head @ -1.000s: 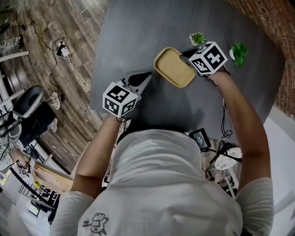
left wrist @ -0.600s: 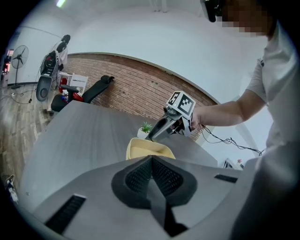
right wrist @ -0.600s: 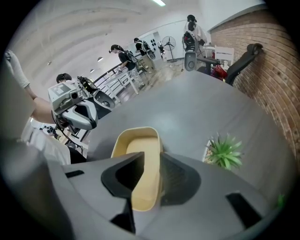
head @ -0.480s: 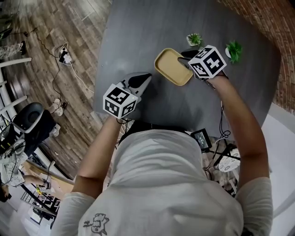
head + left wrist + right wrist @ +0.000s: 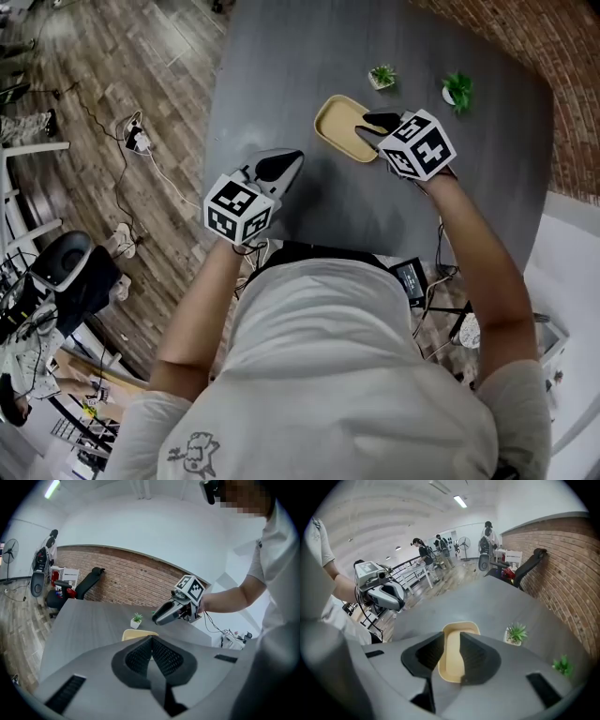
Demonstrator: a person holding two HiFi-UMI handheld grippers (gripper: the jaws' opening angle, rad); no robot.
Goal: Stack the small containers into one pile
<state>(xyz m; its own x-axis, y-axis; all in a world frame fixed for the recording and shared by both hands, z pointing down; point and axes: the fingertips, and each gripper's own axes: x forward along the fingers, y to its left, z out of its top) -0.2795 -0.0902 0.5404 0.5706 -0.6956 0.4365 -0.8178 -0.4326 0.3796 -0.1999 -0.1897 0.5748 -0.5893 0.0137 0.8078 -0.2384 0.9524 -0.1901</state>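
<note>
**Fingers just parted over the yellow container**

Nearest the body, down-left of the yellow container [image 5: 349, 124] and clear of it: left gripper [image 5: 292, 159], raised off the dark desk [image 5: 281, 56], fingers [image 5: 136, 660] pressed flat together, nothing between, nothing touched.

Next, at the container's right edge: right gripper [image 5: 452, 639], tilted steeply down, fingers [image 5: 477, 656] just opened to a moderate gap. Through that gap, the container itself, lying flat on the desk beyond the tips. Neither pad pressing on it, so nothing held. One container or several nested: cannot tell.

Just past the container's far end, a small potted plant [image 5: 382, 76] in a white pot. Further right of that, a second small plant [image 5: 457, 91], near the desk's edge.

Beyond the container and both plants, a brick wall [image 5: 553, 37].
</note>
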